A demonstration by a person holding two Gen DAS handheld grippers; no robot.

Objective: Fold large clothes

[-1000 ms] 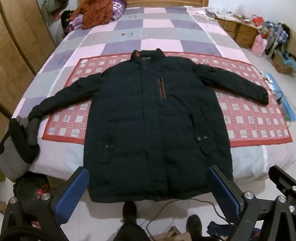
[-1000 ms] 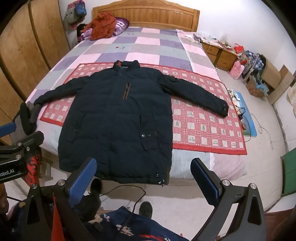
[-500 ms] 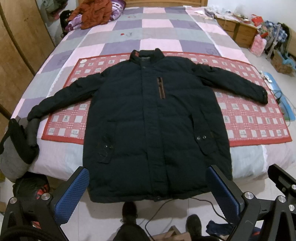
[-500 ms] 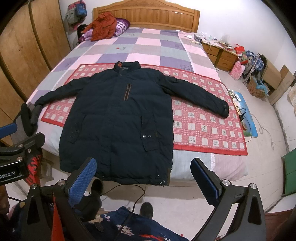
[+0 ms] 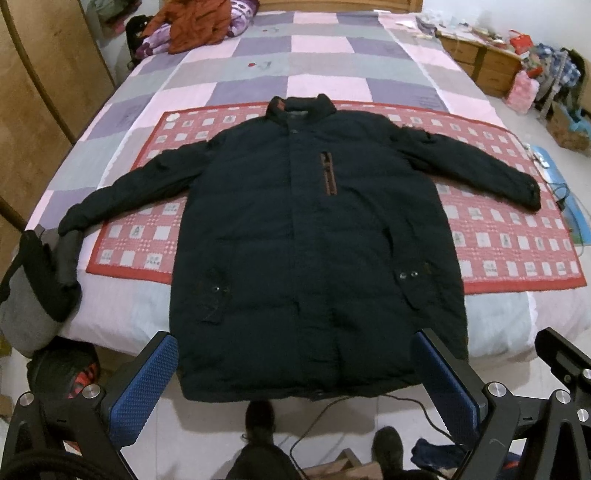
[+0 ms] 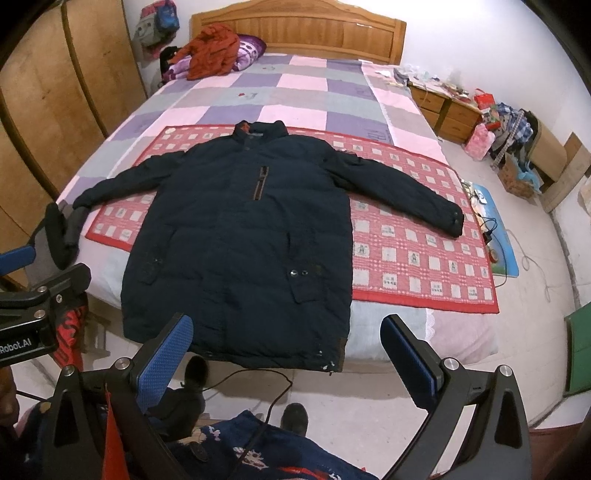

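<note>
Nearest the cameras, the left gripper [image 5: 299, 384] and the right gripper [image 6: 291, 358] both hang over the pale floor with their blue-padded fingers [image 5: 144, 380] spread wide, holding nothing. The person's dark shoes [image 5: 260, 415] stand just below, with a thin black cable [image 6: 258, 373] on the floor. Beyond them a large dark navy padded jacket [image 5: 314, 236] lies front up, sleeves spread, its hem hanging over the near edge of the bed. It rests on a red checked mat [image 5: 498, 236] over a pink, grey and purple patchwork quilt [image 5: 325, 74]. At the far end, an orange garment [image 6: 214, 51] lies by the wooden headboard [image 6: 306, 33].
</note>
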